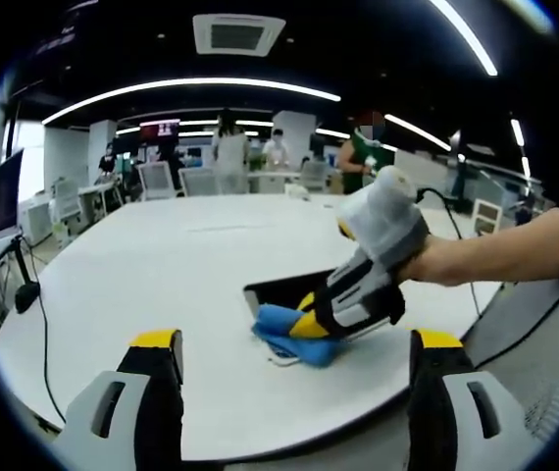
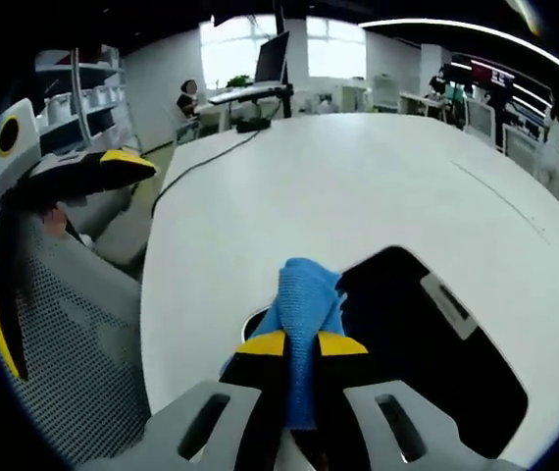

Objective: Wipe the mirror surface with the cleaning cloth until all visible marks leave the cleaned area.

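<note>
Right gripper view puts your right gripper [image 2: 302, 345] over the near end of the mirror [image 2: 436, 348], its fingers clamped on the blue cleaning cloth [image 2: 304, 294]. The mirror lies flat on the white bench [image 2: 358, 186], a dark rounded slab whose long axis runs away to the right of the cloth, so your stroke goes that way. Your left gripper [image 1: 294, 339] hangs back, fingers wide and empty.

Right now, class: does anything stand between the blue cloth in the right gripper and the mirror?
Nothing visible does. The right gripper holds the blue cloth directly on the edge of the mirror.
</note>
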Tool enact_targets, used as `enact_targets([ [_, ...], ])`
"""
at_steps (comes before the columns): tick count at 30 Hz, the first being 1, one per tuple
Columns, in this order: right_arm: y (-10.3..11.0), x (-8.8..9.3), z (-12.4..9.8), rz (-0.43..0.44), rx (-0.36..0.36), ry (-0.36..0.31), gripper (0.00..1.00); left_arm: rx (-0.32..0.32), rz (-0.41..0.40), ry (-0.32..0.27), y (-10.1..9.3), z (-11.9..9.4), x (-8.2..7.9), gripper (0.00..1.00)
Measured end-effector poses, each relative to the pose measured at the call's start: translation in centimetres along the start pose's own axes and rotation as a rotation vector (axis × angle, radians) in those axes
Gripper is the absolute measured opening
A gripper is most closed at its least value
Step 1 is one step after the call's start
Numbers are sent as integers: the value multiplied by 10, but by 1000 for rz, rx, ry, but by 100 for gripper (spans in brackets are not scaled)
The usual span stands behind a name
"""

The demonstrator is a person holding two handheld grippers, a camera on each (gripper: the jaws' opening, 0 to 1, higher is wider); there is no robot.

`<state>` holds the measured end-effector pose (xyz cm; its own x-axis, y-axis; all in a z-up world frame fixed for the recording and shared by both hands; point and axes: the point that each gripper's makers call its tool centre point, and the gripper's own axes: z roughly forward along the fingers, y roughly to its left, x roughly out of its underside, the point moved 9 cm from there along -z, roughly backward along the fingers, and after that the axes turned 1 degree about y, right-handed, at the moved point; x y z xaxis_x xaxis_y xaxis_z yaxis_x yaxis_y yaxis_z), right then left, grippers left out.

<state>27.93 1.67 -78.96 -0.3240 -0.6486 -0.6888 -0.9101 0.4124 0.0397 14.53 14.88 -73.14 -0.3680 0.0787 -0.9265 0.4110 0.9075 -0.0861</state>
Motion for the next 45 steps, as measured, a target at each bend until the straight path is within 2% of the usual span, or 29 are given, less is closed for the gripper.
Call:
enact_targets([
  [12,-10,-3,2,-18,-7,6,5,7,4,-6,-1,0,-1,97],
  [45,-53,-27,19,-24,64,37,5,26,6,6,-1,1,0,96],
])
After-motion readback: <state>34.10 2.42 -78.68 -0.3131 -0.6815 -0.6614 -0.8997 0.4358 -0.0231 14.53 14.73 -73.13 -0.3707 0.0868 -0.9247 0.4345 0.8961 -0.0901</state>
